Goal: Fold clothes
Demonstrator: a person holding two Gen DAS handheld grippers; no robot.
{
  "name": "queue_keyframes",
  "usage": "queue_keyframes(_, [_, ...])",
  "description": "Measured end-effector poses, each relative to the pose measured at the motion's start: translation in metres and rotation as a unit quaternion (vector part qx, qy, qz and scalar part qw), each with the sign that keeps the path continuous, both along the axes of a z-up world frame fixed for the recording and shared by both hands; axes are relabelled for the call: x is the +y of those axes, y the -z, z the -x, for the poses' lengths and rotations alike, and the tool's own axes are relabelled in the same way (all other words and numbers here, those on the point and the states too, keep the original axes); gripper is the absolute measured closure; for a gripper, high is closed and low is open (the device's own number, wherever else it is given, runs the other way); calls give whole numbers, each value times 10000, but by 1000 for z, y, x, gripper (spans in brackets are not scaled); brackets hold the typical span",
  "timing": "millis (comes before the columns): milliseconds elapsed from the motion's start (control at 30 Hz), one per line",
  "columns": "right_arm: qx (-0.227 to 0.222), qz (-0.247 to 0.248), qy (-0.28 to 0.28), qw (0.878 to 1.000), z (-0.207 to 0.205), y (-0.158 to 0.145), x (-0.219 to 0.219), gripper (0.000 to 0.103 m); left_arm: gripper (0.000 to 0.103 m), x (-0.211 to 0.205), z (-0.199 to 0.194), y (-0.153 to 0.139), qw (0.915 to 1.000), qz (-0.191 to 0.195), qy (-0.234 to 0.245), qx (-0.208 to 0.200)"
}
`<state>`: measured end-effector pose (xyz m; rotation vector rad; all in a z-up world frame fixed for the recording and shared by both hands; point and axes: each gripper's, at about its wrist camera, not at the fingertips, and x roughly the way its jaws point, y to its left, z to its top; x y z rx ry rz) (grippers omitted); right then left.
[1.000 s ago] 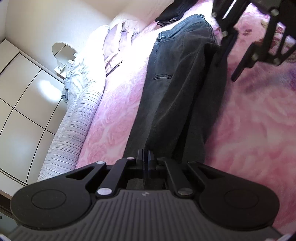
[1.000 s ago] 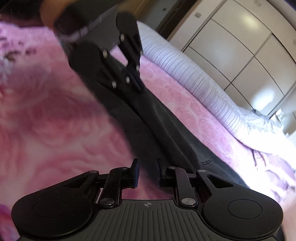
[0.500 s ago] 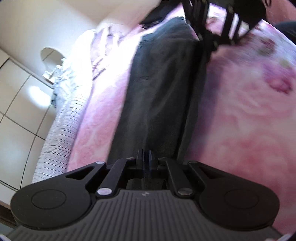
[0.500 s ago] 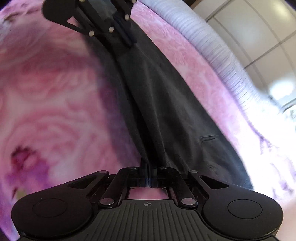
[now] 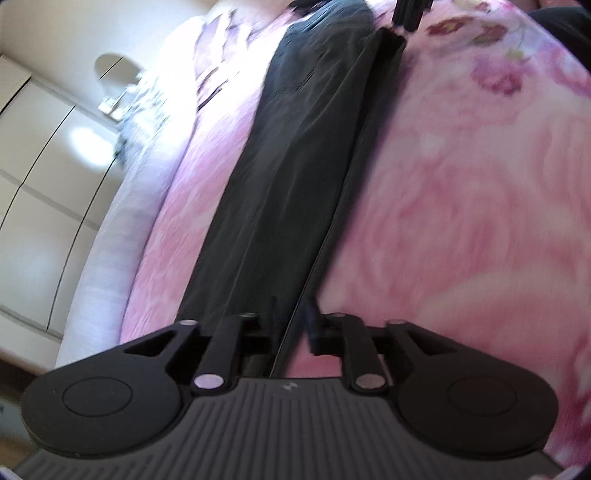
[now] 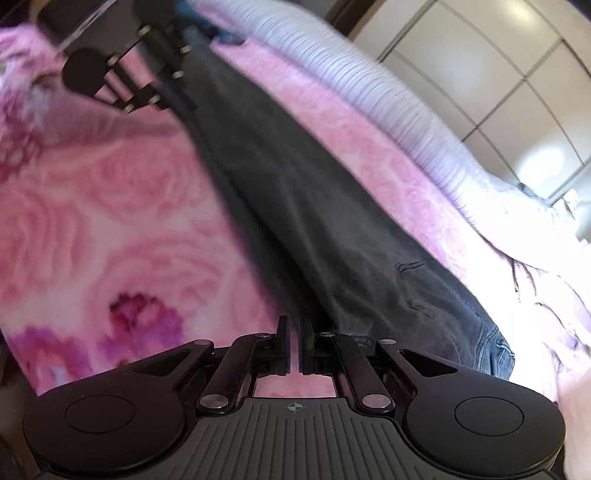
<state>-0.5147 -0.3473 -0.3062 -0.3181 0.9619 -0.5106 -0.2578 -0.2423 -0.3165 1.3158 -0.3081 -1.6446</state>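
Observation:
Dark grey jeans (image 5: 295, 155) lie stretched lengthwise on a pink rose-patterned bedspread (image 5: 461, 192), folded along their length. My left gripper (image 5: 293, 321) sits at the leg end with its jaws parted, the fabric edge passing between them. My right gripper (image 6: 294, 347) is at the waist end of the jeans (image 6: 314, 206), jaws slightly apart with pink bedspread (image 6: 110, 206) showing in the gap. Each gripper shows at the far end of the other's view: the right one (image 5: 406, 18), the left one (image 6: 147, 81).
A striped lilac bolster (image 6: 369, 81) runs along the bed's far side. Crumpled pale clothes (image 5: 221, 62) lie near the head of the bed. White wardrobe doors (image 6: 517, 92) stand behind.
Both grippers, shut on the jeans half a second ago, have opened. The jeans are now pulled out flat and straight between them on the bedspread.

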Motion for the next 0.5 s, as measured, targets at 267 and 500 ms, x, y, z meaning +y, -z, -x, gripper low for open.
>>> queue_keyframes(267, [294, 576, -345, 9973, -21, 17, 8, 55, 66, 35, -97, 14, 9905, -6, -1175, -712])
queue_keyframes(500, [321, 595, -824, 9943, -63, 30, 10, 54, 64, 56, -183, 31, 9732, -181, -1414, -1803])
